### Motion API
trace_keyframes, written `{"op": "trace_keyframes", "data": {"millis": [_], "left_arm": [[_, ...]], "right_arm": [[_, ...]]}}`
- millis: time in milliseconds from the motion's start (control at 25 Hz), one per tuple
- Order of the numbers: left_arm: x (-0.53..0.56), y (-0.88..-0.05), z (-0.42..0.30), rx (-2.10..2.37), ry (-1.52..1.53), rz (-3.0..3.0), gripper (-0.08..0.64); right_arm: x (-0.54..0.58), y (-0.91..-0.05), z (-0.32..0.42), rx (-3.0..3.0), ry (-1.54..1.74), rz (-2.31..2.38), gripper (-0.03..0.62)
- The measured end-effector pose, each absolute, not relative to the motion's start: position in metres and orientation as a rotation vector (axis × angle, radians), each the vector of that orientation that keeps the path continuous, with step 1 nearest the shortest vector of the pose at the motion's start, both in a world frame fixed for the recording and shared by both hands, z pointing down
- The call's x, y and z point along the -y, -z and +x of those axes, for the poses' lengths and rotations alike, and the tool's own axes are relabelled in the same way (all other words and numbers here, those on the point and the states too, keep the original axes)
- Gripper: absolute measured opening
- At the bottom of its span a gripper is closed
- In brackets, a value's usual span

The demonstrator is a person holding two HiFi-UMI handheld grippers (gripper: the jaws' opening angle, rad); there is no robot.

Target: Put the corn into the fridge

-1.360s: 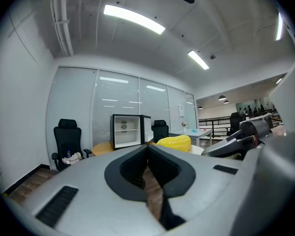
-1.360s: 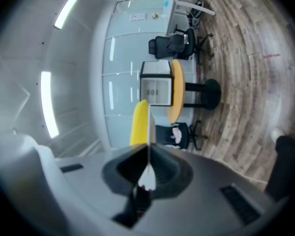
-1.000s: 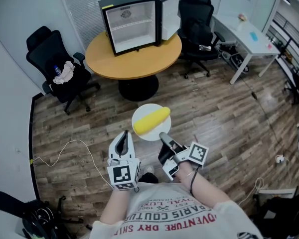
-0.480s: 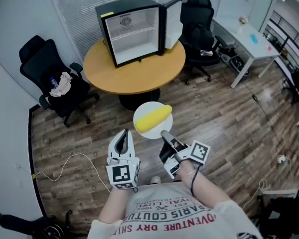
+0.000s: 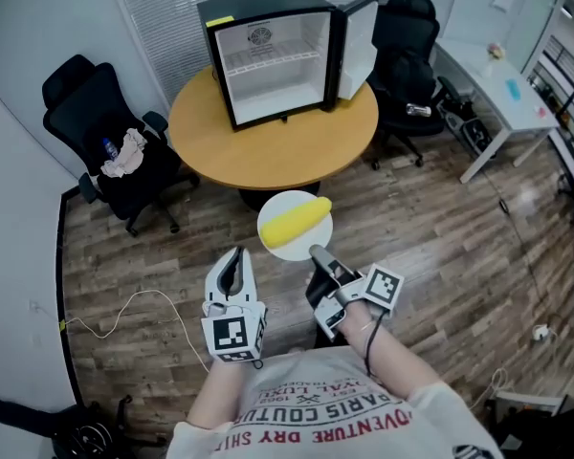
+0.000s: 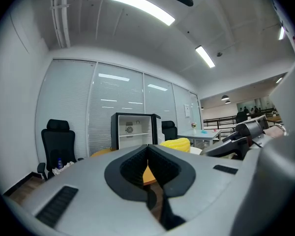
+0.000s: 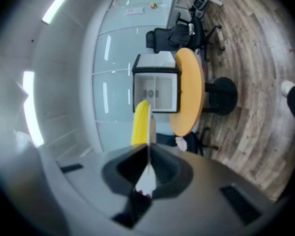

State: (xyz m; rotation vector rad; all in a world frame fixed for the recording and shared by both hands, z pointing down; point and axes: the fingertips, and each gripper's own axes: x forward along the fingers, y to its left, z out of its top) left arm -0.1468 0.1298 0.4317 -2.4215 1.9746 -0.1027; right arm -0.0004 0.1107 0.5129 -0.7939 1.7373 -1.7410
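A yellow corn cob (image 5: 294, 220) lies on a small white plate (image 5: 274, 248). My right gripper (image 5: 316, 254) is shut on the plate's near rim and holds it level over the wooden floor. In the right gripper view the plate (image 7: 152, 130) shows edge-on between the jaws of that gripper (image 7: 148, 154), with the corn (image 7: 139, 124) on it. My left gripper (image 5: 232, 260) hangs beside it at the left, shut with nothing in it. The black mini fridge (image 5: 273, 55) stands on the round wooden table (image 5: 268, 146) ahead, with its door (image 5: 359, 32) swung open to the right and its white shelves bare.
Black office chairs (image 5: 96, 122) flank the table; the left one carries a cloth and a bottle. Another chair (image 5: 411, 60) stands behind the fridge door. A white desk (image 5: 512, 94) is at the right. A white cable (image 5: 124, 299) trails on the floor at the left.
Both grippers have moved forward toward the table, the right one carrying the plate with the corn. The fridge and table now sit closer and lower in the head view.
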Motion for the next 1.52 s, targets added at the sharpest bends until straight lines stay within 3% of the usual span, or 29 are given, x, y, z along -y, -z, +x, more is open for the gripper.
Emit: {"op": "trace_keyframes", "data": {"millis": [880, 1520], "left_arm": [[0.105, -0.428, -0.052, -2.275, 0.075, -2.177, 0.034], [0.246, -0.444, -0.086, -2.266, 0.103, -2.222, 0.034]], "right_arm": [[0.148, -0.505, 0.067, -1.952, 1.892, -0.612, 0.04], [0.285, -0.518, 0.041, -1.911, 1.884, -0.679, 0.041]]}}
